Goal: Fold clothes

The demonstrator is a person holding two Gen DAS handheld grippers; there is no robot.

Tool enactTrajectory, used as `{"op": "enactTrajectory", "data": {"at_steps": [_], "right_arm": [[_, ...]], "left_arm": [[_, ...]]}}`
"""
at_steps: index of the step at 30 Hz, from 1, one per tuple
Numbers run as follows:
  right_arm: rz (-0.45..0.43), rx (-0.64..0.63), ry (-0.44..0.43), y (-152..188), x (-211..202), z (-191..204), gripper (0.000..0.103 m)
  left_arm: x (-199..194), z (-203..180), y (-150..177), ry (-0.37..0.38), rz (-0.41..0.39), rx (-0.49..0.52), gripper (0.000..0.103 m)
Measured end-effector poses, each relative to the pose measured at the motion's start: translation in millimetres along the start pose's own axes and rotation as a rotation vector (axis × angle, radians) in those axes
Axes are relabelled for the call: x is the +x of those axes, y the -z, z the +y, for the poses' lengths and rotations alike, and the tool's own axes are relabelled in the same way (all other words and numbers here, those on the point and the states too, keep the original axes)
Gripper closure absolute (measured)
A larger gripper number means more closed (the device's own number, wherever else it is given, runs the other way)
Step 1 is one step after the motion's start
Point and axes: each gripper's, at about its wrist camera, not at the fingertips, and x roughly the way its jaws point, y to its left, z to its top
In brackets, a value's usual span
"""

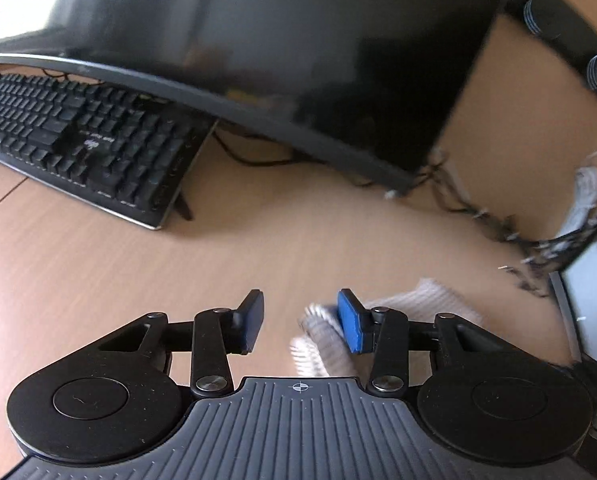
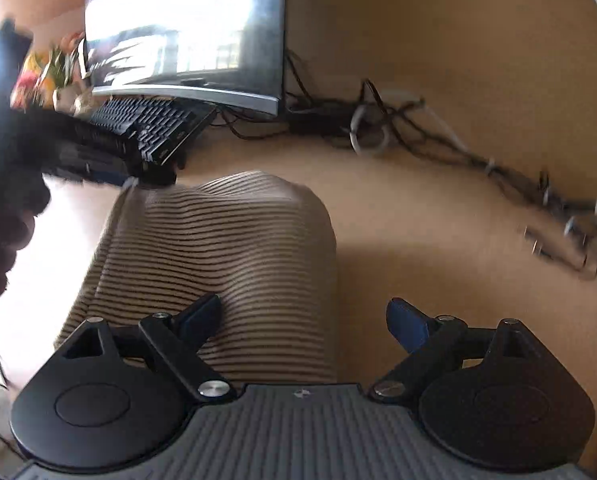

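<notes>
Striped knit garment [image 2: 218,264] — beige with thin dark stripes, lying rumpled on the wooden desk [image 2: 438,220] in front of a keyboard [image 2: 154,128] and monitor [image 2: 186,40].

I judge it soft, light and limp, so I'd pinch an edge or corner, not the humped middle. My right gripper [image 2: 304,318] gapes wide, one finger over the cloth, grasping nothing. My left gripper [image 1: 300,322] stands half-spread, unclenched — the garment's edge [image 1: 326,340] brushes its right pad.

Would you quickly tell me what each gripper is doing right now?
Left gripper: jaws part open, gripping nothing; striped garment beside its right pad.
Right gripper: jaws wide open, empty, over the garment's edge.
</notes>
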Motion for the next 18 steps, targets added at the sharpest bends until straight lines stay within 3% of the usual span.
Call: {"op": "enactTrajectory", "data": {"at_steps": [4,6,8,10,15,18], "right_arm": [[0.022,0.051,-0.047,-1.5,2.4,-9.5,0.012],[0.033,0.070,-0.073,-1.4,3.6,-14.7,0.012],[0.048,0.106,-0.102,-1.9,7.0,-19.8,0.012],[0.064,0.141,-0.134,-2.2,10.6,-24.4,0.012],[0.098,0.200,-0.222,-4.4,14.0,-33.3,0.012],[0.116,0.229,-0.257,-3.3,16.0,-36.9,0.012]], "left_arm": [[-7.4,7.0,4.2,0.004,0.000,-0.042,0.054],[-26.6,7.8,4.7,0.045,-0.003,-0.079,0.050],[-47.5,4.1,8.7,0.096,-0.001,-0.101,0.025],[-64.6,-3.8,20.1,0.139,0.009,-0.100,0.011],[-51.2,-22.2,54.7,0.215,0.143,-0.097,0.009],[-36.5,-26.0,73.4,0.212,0.209,-0.096,0.019]]}}
